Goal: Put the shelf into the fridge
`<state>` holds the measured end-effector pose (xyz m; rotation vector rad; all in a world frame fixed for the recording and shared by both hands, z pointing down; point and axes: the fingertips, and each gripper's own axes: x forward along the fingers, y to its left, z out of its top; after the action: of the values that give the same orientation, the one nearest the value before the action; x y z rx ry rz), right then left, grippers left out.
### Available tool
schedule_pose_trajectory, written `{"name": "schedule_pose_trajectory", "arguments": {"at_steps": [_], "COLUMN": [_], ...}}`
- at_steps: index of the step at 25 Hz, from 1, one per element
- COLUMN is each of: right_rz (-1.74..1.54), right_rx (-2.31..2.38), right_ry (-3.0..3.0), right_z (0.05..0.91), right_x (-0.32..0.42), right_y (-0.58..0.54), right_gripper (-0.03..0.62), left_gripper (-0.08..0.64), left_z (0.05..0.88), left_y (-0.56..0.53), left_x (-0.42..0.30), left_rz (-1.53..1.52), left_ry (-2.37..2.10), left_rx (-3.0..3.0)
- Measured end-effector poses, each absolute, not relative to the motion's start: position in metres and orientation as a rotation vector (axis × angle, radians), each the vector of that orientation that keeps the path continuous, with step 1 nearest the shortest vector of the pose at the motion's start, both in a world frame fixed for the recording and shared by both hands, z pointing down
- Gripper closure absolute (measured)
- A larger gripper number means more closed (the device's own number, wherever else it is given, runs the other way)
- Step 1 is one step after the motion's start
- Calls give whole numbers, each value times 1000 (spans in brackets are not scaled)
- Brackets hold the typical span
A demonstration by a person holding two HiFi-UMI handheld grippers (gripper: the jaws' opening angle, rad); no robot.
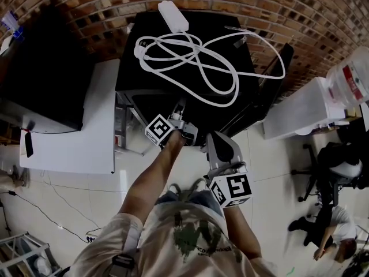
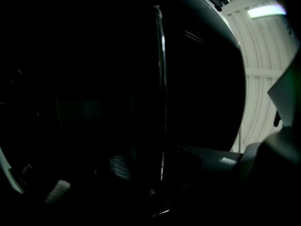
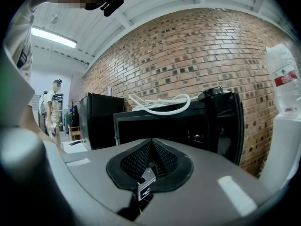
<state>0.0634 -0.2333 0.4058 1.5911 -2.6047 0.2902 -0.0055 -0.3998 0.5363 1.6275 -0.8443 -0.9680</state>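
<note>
The black mini fridge (image 1: 134,74) stands against the brick wall with its door (image 1: 271,88) swung open to the right. My left gripper (image 1: 177,113) reaches into the dark opening. In the left gripper view the shelf (image 2: 162,79) shows only as a thin bright edge running up between the jaws. One ribbed pad (image 2: 120,166) sits clear to its left, so the jaws stand open. My right gripper (image 1: 217,141) hangs back in front of the fridge (image 3: 188,126), its jaws (image 3: 150,166) shut together on nothing.
A coiled white cable (image 1: 196,62) and its adapter (image 1: 173,16) lie on the fridge top. A white table (image 1: 75,126) and a second black cabinet (image 1: 40,79) stand to the left. A water bottle (image 1: 349,79) and a seated person (image 1: 331,218) are to the right.
</note>
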Motion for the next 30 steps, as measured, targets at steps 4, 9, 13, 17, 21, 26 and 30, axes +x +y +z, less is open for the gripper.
{"name": "schedule_pose_trajectory", "arguments": {"at_steps": [4,9,13,17,21,26,30], "right_rz": [304,315,335,351,338,302,275], "right_rx": [1600,1598,1604,1610,1605,1585,1580], "right_ry": [-2608,-2620,-2626,-2630,-2635,-2633,-2623], "right_z": [406,406,409,411,410,404,401], "right_x": [66,59,54,47,35,20,13], "right_y": [-227,-216,-206,-194,-181,-165,-154], "right_gripper": [592,592,592,592,592,592,592], "left_gripper": [433,433,433,433,436,467,519], "left_z": [537,535,521,499,475,448,427], "left_y": [-380,-343,-308,-278,-249,-216,-193], "left_x": [-3,-2,-5,-18,-29,-41,-40], "left_rz": [-939,-914,-914,-902,-859,-758,-676], "left_ry": [-846,-806,-761,-770,-790,-870,-905], "left_rx": [1659,1660,1674,1742,1871,2077,2245]}}
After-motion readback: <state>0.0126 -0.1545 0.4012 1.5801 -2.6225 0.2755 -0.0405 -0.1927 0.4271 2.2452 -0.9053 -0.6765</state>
